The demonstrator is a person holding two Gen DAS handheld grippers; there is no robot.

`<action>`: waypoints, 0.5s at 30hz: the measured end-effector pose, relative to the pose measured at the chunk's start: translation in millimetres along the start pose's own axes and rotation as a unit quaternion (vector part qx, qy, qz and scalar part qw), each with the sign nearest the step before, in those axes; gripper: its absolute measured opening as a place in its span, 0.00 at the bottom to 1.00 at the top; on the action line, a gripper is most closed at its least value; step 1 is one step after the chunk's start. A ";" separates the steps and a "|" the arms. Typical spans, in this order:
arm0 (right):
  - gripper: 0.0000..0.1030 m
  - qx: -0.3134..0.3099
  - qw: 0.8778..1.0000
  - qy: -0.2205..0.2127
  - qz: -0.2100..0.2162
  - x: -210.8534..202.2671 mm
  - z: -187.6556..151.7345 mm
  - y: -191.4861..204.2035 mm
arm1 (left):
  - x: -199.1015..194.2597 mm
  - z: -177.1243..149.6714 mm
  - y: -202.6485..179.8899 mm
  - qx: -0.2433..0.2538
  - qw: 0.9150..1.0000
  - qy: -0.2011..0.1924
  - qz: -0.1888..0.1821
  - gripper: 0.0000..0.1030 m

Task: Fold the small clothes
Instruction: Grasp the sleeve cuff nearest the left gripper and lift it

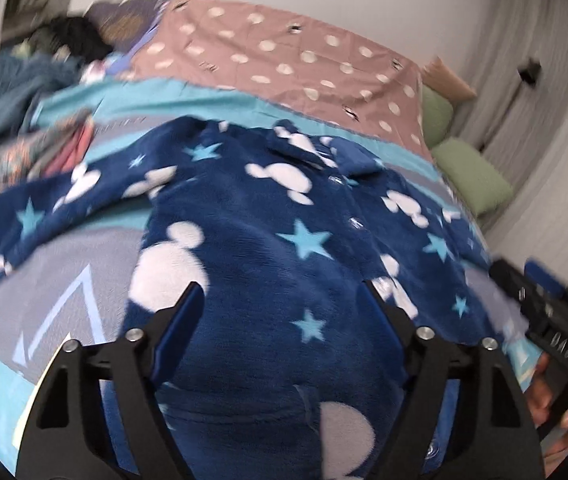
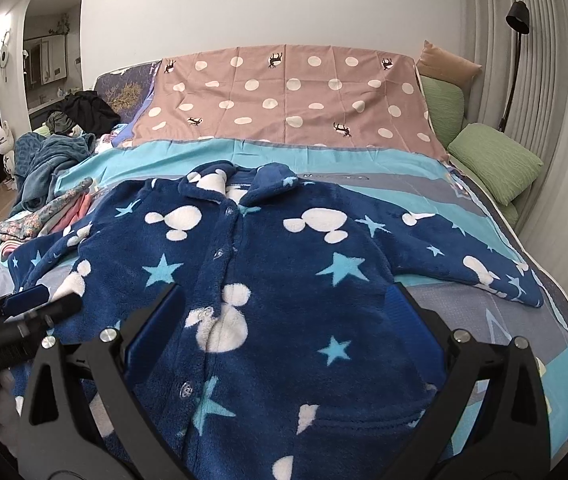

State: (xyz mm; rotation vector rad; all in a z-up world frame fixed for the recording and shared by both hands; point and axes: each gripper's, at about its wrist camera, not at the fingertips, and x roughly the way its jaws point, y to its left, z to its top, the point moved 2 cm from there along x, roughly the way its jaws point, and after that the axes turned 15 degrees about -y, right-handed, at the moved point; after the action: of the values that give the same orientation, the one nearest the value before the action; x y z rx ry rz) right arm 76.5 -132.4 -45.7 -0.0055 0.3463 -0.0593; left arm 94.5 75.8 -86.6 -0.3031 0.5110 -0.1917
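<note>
A small navy fleece jacket (image 2: pixel 276 272) with white mouse heads and blue stars lies flat and buttoned on the bed, collar away from me, both sleeves spread out. It also fills the left wrist view (image 1: pixel 268 248). My left gripper (image 1: pixel 282 292) is open, its jaws wide apart over the jacket's lower left part. My right gripper (image 2: pixel 284 296) is open over the jacket's lower right part. The right gripper shows at the right edge of the left wrist view (image 1: pixel 543 304); the left gripper shows at the left edge of the right wrist view (image 2: pixel 24 312).
The bed has a grey and turquoise cover (image 2: pixel 483 320) and a pink dotted sheet (image 2: pixel 284 96) behind. A pile of clothes (image 2: pixel 44 208) and a blue blanket (image 2: pixel 44 160) lie at the left. Green pillows (image 2: pixel 495 164) and a curtain are at the right.
</note>
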 end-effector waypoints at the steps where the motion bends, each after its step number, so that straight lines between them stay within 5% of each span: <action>1: 0.98 -0.001 1.000 0.001 0.000 2.1 -0.1 1.1 | -0.3 2.3 8.4 -0.012 1.000 -0.003 0.005 0.72; 15: 0.98 -0.018 0.999 0.035 0.027 35.8 8.3 10.2 | 1.9 25.8 77.7 -0.063 0.996 -0.019 0.059 0.72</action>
State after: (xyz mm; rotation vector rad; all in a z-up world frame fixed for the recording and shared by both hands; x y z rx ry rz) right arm 113.5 -124.4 -50.2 -0.0297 0.4163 0.0011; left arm 117.3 154.2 -91.8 -0.3969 0.5017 -0.0391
